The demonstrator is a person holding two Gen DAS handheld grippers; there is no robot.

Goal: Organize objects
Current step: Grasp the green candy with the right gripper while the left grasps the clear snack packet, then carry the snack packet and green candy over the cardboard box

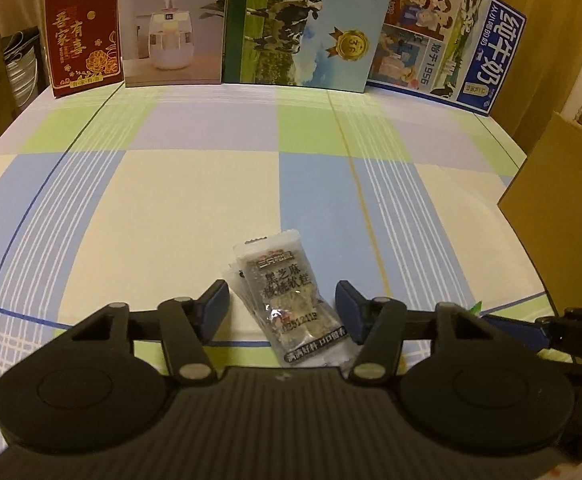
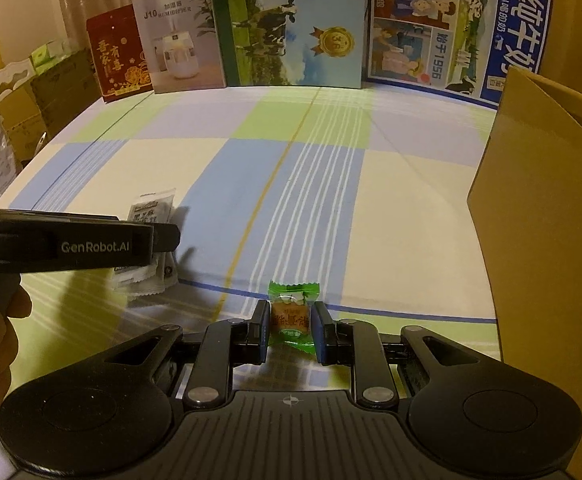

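- Near the tabletop's (image 1: 195, 200) front edge, my left gripper (image 1: 283, 306) straddles the sesame packets (image 1: 287, 304), pads not touching.
- My right gripper (image 2: 290, 330) grips the green candy (image 2: 291, 316).

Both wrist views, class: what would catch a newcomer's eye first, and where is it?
The green candy stands out first, pinched in the right gripper low over the checked cloth. Next, the grey snack packets lie between the left gripper's open fingers. Behind, bright boxes line the table's far edge, with a cardboard box at right.
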